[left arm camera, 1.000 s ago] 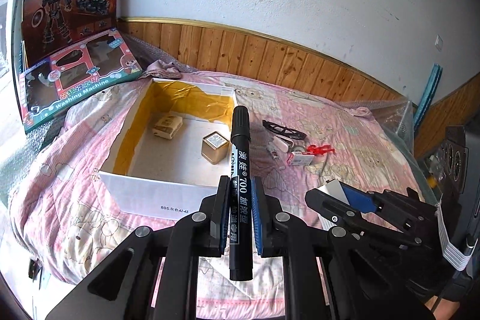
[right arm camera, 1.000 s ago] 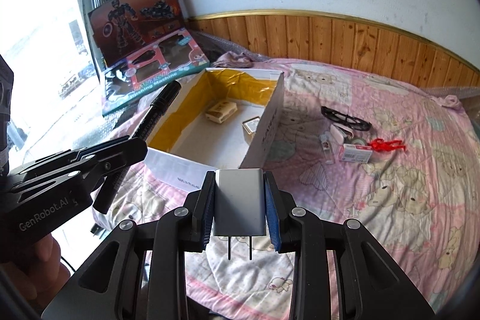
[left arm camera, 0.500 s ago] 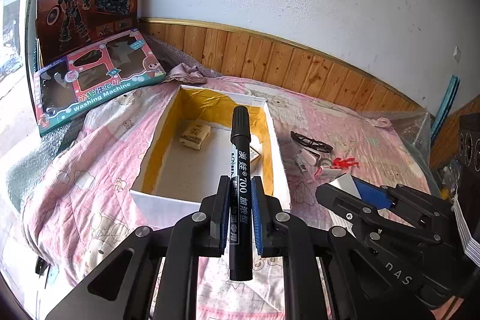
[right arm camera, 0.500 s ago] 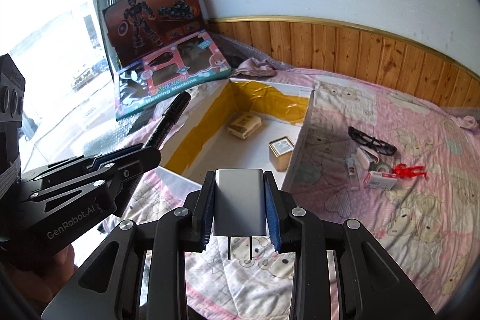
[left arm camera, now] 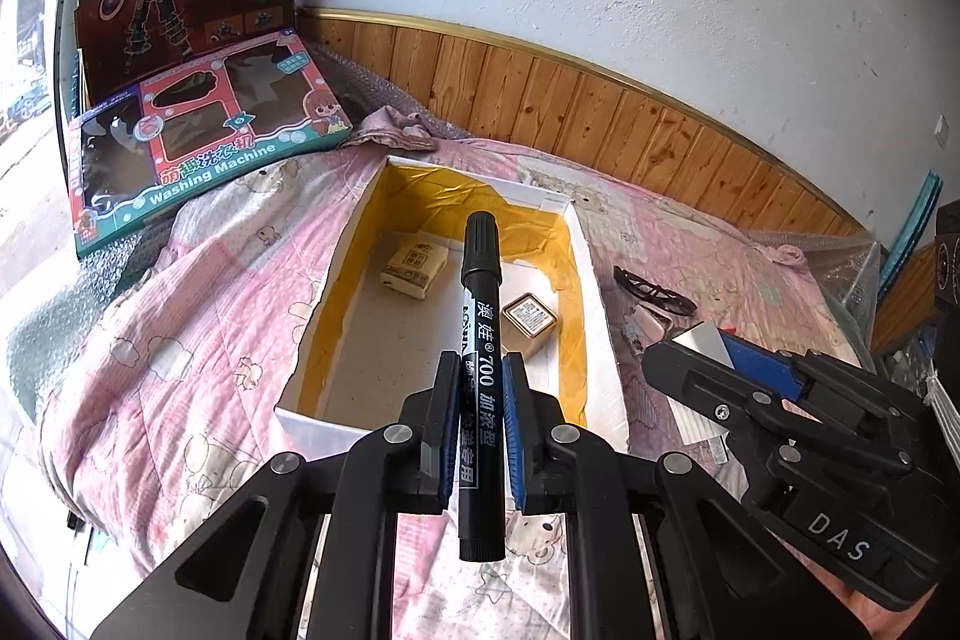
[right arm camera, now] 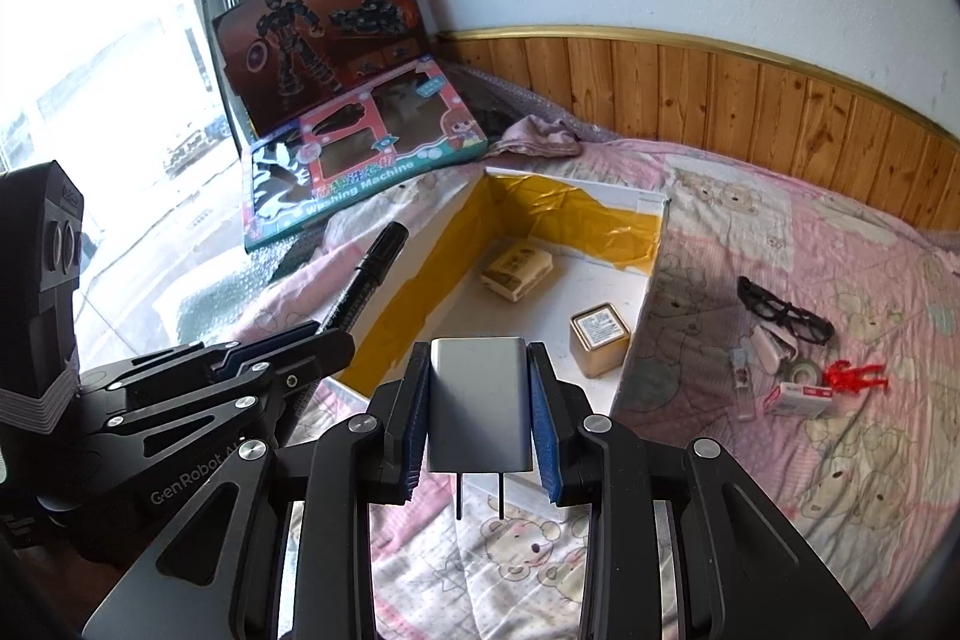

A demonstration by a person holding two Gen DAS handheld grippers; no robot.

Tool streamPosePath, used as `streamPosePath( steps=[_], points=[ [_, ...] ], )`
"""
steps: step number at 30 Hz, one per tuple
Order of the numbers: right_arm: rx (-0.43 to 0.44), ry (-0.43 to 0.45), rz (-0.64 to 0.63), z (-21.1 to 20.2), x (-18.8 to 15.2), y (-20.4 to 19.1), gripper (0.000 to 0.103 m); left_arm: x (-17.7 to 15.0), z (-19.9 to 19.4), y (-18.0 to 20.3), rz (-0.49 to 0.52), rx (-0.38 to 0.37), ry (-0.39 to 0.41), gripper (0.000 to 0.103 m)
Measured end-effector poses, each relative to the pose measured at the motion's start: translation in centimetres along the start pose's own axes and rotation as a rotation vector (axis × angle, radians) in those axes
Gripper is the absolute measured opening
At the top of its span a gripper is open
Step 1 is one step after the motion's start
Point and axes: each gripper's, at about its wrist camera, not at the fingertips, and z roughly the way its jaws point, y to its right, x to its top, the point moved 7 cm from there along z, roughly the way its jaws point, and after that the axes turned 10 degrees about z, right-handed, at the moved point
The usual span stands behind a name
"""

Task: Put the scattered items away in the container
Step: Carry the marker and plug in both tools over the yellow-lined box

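Observation:
My left gripper (left arm camera: 480, 376) is shut on a black marker (left arm camera: 480, 304) that points up over the near end of the white box with yellow-taped inner walls (left arm camera: 336, 292). My right gripper (right arm camera: 480, 376) is shut on a grey plug adapter (right arm camera: 480, 400), prongs down, just in front of the box (right arm camera: 456, 244). Inside the box lie a beige packet (left arm camera: 414, 262) and a small gold tin (left arm camera: 528, 319). On the pink quilt to the right are black glasses (right arm camera: 780, 310), a red figure (right arm camera: 852, 376), a small white-and-red box (right arm camera: 801, 400) and a tape roll (right arm camera: 801, 370).
Two toy boxes (left arm camera: 198, 148) lean at the back left by the window. Wood panelling (left arm camera: 600, 118) lines the wall behind the bed. A crumpled pink cloth (left arm camera: 396, 127) lies behind the box. In the right wrist view the left gripper (right arm camera: 282, 346) is seen holding the marker (right arm camera: 369, 280).
Both grippers have moved left and closer to the box, so it now sits straight ahead of them. Their grips on the marker and the adapter are unchanged.

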Motion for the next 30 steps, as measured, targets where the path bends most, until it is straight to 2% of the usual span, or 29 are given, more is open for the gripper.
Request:
streamPosePath(
  steps=[15, 30],
  points=[
    [0.031, -0.054, 0.03, 3.9, 3.7, 1.9, 0.031, 2.6, 4.7, -0.2, 0.01, -0.02, -0.071, 0.014],
    [0.024, -0.083, 0.028, 7.5, 7.6, 4.1, 0.031, 5.0, 8.8, -0.6, 0.029, -0.018, -0.114, 0.014]
  ],
)
